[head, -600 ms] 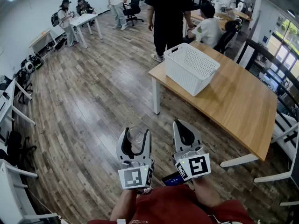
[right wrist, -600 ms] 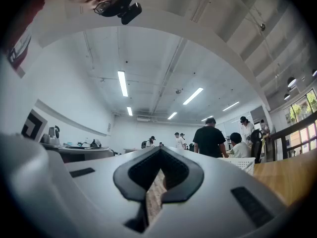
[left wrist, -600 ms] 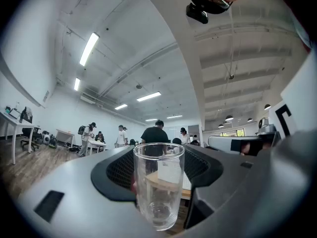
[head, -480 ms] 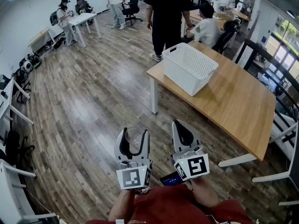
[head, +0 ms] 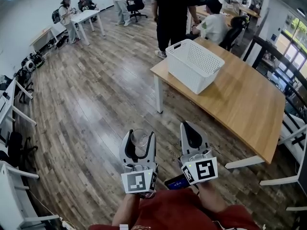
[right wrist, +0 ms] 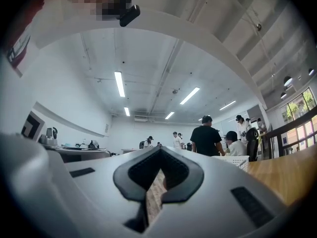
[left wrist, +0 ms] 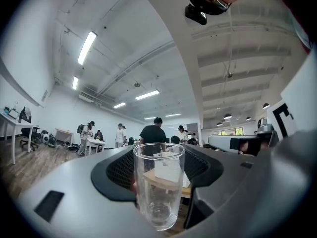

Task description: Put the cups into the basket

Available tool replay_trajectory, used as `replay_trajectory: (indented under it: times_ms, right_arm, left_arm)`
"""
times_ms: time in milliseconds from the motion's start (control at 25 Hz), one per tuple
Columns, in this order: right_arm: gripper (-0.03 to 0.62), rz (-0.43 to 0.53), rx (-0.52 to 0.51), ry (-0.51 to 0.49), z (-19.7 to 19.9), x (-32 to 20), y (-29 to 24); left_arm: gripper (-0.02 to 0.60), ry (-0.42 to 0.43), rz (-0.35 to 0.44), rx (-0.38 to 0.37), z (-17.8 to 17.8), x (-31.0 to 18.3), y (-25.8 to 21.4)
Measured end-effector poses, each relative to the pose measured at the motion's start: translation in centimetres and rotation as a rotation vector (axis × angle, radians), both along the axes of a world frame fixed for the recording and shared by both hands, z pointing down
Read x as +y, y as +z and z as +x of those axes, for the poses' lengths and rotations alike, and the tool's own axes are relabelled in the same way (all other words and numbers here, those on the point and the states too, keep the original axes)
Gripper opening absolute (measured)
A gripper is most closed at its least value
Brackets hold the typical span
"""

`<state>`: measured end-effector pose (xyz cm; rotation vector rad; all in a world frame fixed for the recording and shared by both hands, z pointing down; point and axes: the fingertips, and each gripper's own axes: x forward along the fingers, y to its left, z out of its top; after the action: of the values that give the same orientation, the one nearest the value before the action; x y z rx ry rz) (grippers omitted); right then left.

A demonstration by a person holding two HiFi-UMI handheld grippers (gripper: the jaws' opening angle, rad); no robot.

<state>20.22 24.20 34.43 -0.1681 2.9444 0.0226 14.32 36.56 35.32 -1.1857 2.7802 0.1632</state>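
Observation:
A clear glass cup (head: 139,139) stands upright between the jaws of my left gripper (head: 139,138), which is shut on it and carries it above the wooden floor. In the left gripper view the empty cup (left wrist: 158,187) fills the gap between the dark pads (left wrist: 119,175). My right gripper (head: 191,132) hangs beside it on the right, shut with nothing in it; only a thin slit shows between its pads (right wrist: 176,175). The white perforated basket (head: 192,75) stands on the near-left corner of the wooden table (head: 240,104), well ahead of both grippers.
A person in black (head: 170,13) stands just behind the table's far corner, and another sits beside them (head: 213,25). More people and white desks (head: 86,18) are at the far left. White desk legs (head: 19,109) line the left wall. A railing (head: 283,75) runs along the right.
The head view has drifted a little, so the table and basket sit slightly higher in it. Both grippers keep their places, and the glass stays in the left one.

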Motion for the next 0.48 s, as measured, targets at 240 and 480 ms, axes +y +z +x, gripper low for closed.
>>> replay_trajectory:
  times_ms: [240, 480]
  right_arm:
    - [0.005, -0.034, -0.008, -0.003, 1.4, -1.7, 0.5]
    - [0.005, -0.062, 0.014, 0.017, 3.1, -4.6, 1.6]
  left_arm:
    - [0.29, 0.011, -0.008, 0.009, 1.2, -1.7, 0.2]
    - [0.29, 0.029, -0.021, 0.042, 2.8, -4.1, 1.0]
